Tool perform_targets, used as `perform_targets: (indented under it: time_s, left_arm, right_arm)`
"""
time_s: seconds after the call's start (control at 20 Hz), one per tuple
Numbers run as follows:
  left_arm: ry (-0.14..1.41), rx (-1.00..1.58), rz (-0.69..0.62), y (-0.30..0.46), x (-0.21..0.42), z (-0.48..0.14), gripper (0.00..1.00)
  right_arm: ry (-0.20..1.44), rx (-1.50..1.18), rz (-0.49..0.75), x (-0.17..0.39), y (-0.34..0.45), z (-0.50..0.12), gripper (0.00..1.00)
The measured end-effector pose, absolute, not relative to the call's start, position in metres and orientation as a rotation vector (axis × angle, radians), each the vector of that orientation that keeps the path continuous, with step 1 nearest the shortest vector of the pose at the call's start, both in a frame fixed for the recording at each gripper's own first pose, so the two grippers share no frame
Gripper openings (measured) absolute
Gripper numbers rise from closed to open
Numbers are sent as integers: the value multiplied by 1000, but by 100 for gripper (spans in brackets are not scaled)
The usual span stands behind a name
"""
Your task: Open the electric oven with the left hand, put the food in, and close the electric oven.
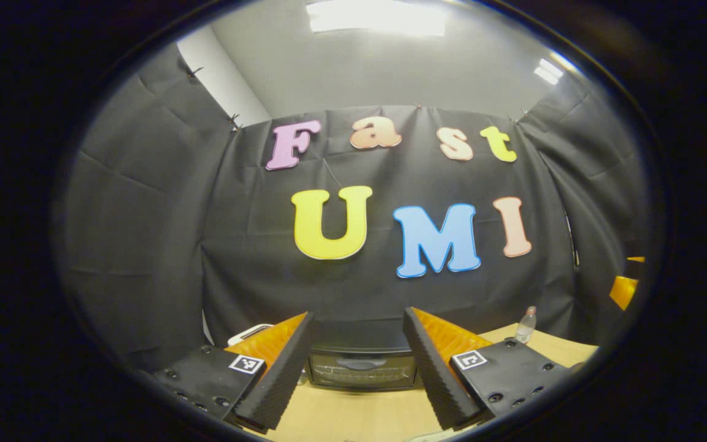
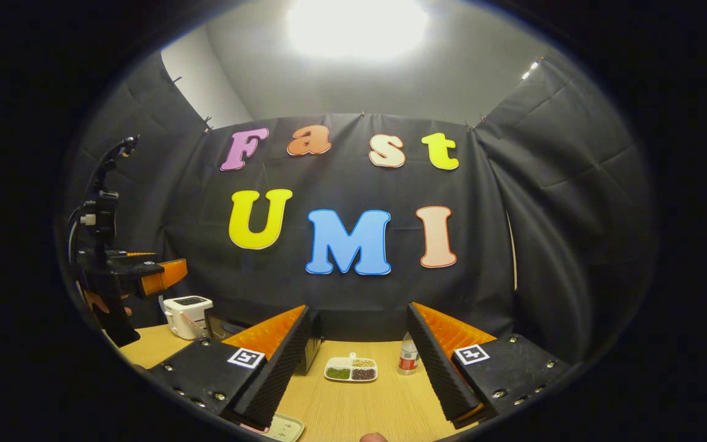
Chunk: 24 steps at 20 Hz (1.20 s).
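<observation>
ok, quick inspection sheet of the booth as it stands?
Surface: wooden table, mostly bare.
Job's things: electric oven at the back of the table, door shut; food: a sectioned dish holds green and dark bits.
Clutter: a bottle beside the dish, a white toaster left of the oven, a tray corner at the near edge.
Grippers: left tongs open, facing the oven; right tongs open, above the table.
Cables: nothing seen.
Surroundings: black cloth wall, ceiling light.
</observation>
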State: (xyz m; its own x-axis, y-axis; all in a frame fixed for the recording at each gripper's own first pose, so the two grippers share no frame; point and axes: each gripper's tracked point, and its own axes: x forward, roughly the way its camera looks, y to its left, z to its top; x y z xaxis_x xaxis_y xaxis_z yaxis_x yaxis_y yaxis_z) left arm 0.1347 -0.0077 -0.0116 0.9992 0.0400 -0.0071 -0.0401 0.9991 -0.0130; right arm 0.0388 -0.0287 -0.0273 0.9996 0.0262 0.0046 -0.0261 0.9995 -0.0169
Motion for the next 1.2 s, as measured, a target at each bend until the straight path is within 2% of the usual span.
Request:
perform_targets:
  time_s: [0.05,0.1,0.8,0.85,0.95,1.1,1.15,1.2]
  left_arm:
    - [12,-19,30,-6,146,-18,95]
    - [15,-23,18,-4,157,-21,100]
    - [146,-25,-96,0,290,-138,100]
    - [158,-30,-103,0,298,-148,91]
    - [181,-32,-108,0,312,-167,91]
    - [222,-12,-103,0,329,-196,100]
    - [235,-8,-105,-1,334,-206,96]
    - [249,-7,-108,-2,338,-215,100]
  right_arm:
    - [2,-19,15,44,-27,-30,97]
    - [8,-18,5,50,-26,-31,96]
    - [72,-103,-112,102,-7,-52,97]
    - [81,-105,-120,104,-5,-55,97]
    - [108,-101,-133,108,-1,-65,97]
    - [134,-108,-161,111,0,-74,97]
    - [136,-114,-170,111,0,-75,97]
    - [138,-117,-179,112,-1,-76,97]
